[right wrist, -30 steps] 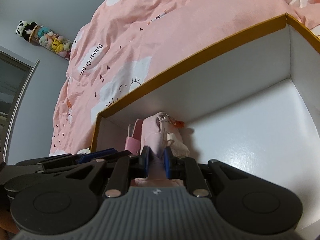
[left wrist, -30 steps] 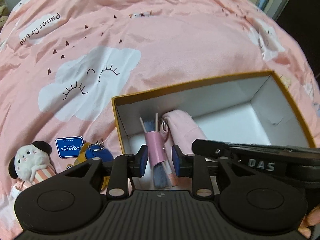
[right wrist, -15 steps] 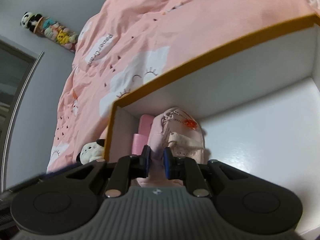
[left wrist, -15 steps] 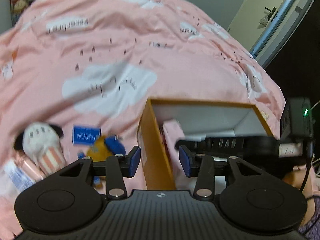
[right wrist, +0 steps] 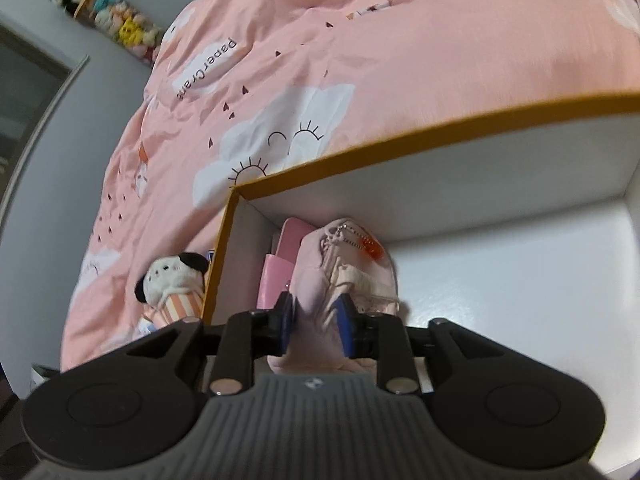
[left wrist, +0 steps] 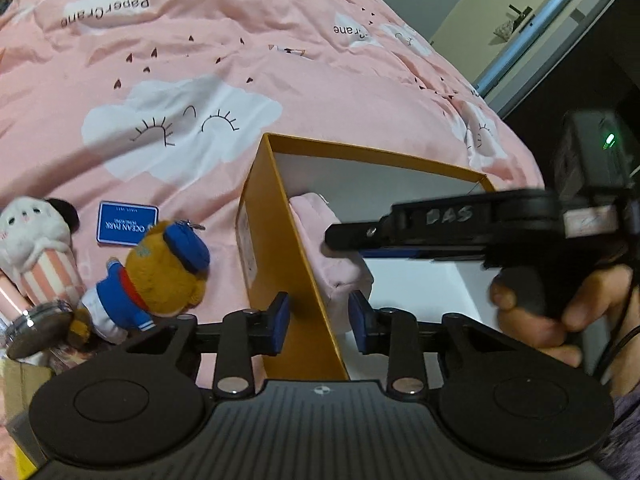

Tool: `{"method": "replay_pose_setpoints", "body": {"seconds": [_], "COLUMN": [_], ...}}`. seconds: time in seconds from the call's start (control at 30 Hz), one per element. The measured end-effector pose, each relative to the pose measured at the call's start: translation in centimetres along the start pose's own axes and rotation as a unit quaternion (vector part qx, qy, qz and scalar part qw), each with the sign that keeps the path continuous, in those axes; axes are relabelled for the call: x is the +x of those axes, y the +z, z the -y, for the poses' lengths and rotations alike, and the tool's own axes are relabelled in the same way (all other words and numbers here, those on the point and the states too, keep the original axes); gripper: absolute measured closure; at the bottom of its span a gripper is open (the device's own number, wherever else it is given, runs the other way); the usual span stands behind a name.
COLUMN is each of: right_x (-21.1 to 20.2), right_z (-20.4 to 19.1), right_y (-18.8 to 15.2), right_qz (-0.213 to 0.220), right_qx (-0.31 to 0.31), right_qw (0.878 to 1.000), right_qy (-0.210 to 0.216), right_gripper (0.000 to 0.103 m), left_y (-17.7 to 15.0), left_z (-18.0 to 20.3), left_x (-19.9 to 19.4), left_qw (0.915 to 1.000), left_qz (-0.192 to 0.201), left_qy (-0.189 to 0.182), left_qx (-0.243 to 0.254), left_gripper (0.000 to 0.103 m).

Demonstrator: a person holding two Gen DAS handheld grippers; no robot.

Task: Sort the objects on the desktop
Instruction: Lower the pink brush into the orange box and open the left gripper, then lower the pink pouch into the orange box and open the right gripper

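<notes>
- Right gripper (right wrist: 314, 322) is over the pink pouch (right wrist: 348, 264) inside the box (right wrist: 400, 146); jaws are opening, pouch between them, pads no longer pinching.
- We lift straight out, clear of the chain.
- Left gripper (left wrist: 320, 322) straddles the box wall, jaws closing, holding nothing.
- We next swing it left to the bear plush (left wrist: 160, 268).

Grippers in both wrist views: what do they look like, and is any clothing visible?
Both are black plastic. The left gripper and right gripper have blue pads, silver pivot screws, round side discs and a ribbed base. The right one's side reads "DAS", with a green light behind. Only a purplish sleeve shows.
</notes>
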State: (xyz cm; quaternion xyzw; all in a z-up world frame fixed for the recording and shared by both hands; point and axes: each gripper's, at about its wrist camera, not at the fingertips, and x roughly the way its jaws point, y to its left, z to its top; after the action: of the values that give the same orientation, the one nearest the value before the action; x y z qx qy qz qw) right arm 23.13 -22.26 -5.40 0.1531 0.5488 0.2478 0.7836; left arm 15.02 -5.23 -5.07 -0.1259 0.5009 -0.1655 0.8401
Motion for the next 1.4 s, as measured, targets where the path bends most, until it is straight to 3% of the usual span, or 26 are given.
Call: {"method": "replay_pose_setpoints", "body": {"seconds": [0.13,0.27,0.33,0.47,0.87,1.03,1.17,1.33,1.4], "right_x": [-1.4,-0.7,0.7,3.4,5.8,5.3,6.3,7.2,7.1], "right_z": [-0.2,0.6,1.6,2.2,1.5,0.7,1.2,2.5,1.6], "right_y": [1.0,2.0,2.0,1.5,1.7,1.7,1.6,1.8,1.5], "right_qz": [0.004,-0.034,-0.067,-0.098,-0.077,-0.089,-0.098,-0.120,-0.099], "right_qx": [-0.036,-0.071,-0.059,-0.047,-0.065,-0.127,-0.143,-0.115,-0.160], "right_qw": [0.999,0.992,0.990,0.989,0.994,0.984,0.979,0.986,0.982], "right_qy": [-0.015,-0.101,-0.110,-0.103,-0.030,-0.092,-0.105,-0.031,-0.029], "right_gripper": [0.065,0.082,0.086,0.092,0.100,0.099,0.099,0.101,0.101], "left_y": [-0.1,-0.1,-0.1,-0.1,-0.1,-0.1,-0.2,-0.3,-0.2], "left_z": [-0.2,-0.2,-0.1,-0.2,0.0,0.2,0.2,0.2,0.2], "left_x": [-0.1,-0.1,-0.1,-0.1,-0.1,0.0,0.1,0.0,0.0], "left_qw": [1.0000,1.0000,1.0000,1.0000,0.9998,0.9997,0.9998,0.9998,0.9997], "left_qz": [0.000,0.002,0.003,0.002,0.003,0.004,0.002,0.003,0.002], "left_qy": [-0.002,0.000,0.004,0.006,0.017,0.020,0.017,0.013,0.015], "left_qx": [-0.004,-0.003,0.001,0.002,0.012,0.015,0.014,0.017,0.021], "left_gripper": [0.072,0.072,0.074,0.078,0.078,0.078,0.078,0.078,0.078]}}
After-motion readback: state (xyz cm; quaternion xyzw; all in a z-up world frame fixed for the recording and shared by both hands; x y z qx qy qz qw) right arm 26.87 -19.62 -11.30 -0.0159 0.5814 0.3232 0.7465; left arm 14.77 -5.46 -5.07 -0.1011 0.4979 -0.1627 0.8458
